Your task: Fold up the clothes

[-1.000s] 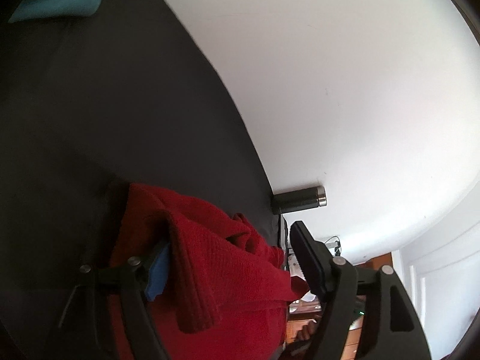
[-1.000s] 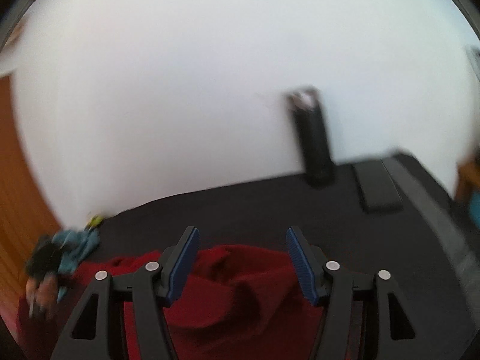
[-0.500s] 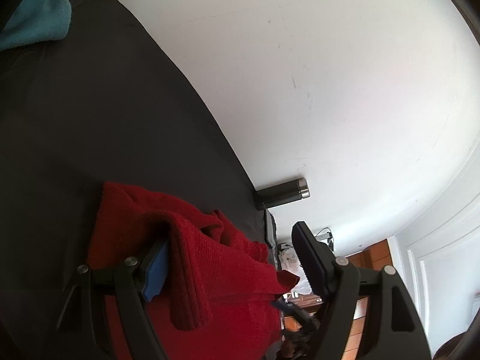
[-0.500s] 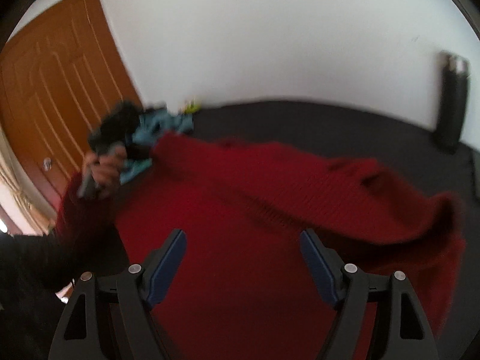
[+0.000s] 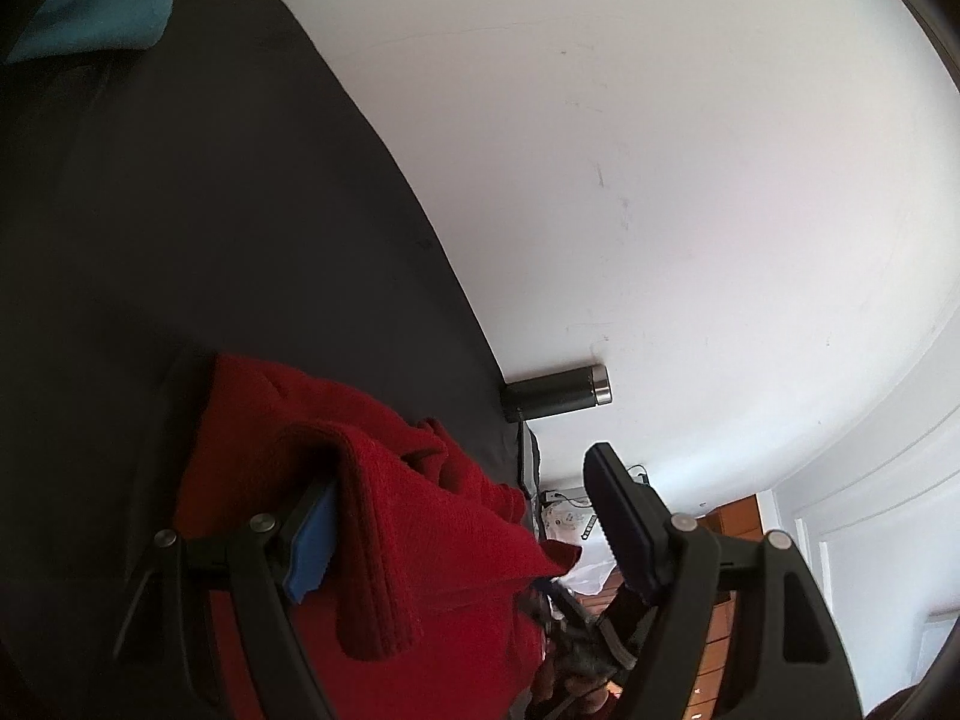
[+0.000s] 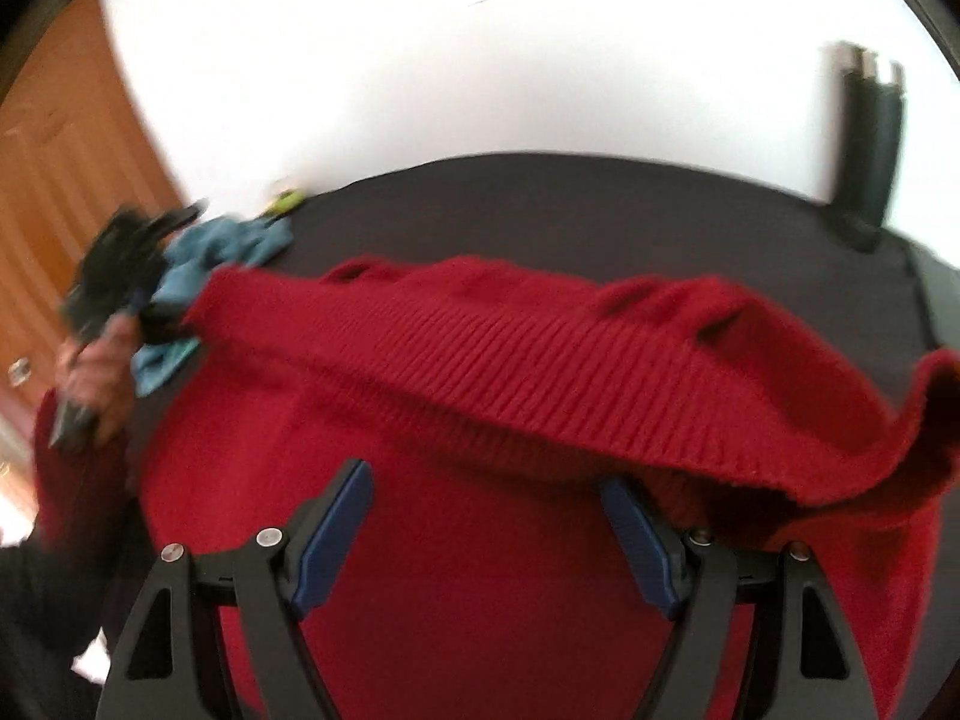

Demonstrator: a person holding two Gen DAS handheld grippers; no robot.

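Two grippers are working one red sweater (image 6: 540,372) on the dark table (image 6: 540,204). Nearest, the right gripper (image 6: 486,534) is standing with jaws wide, nothing pinched, the sweater's body lying directly beneath and ahead, its ribbed fold running crosswise just beyond the fingertips. The left gripper (image 5: 456,516) is also gaping, a ribbed hem draping between its fingers unpressed. Farther off are lying one teal cloth (image 6: 228,252) and one dark flask (image 5: 558,399).
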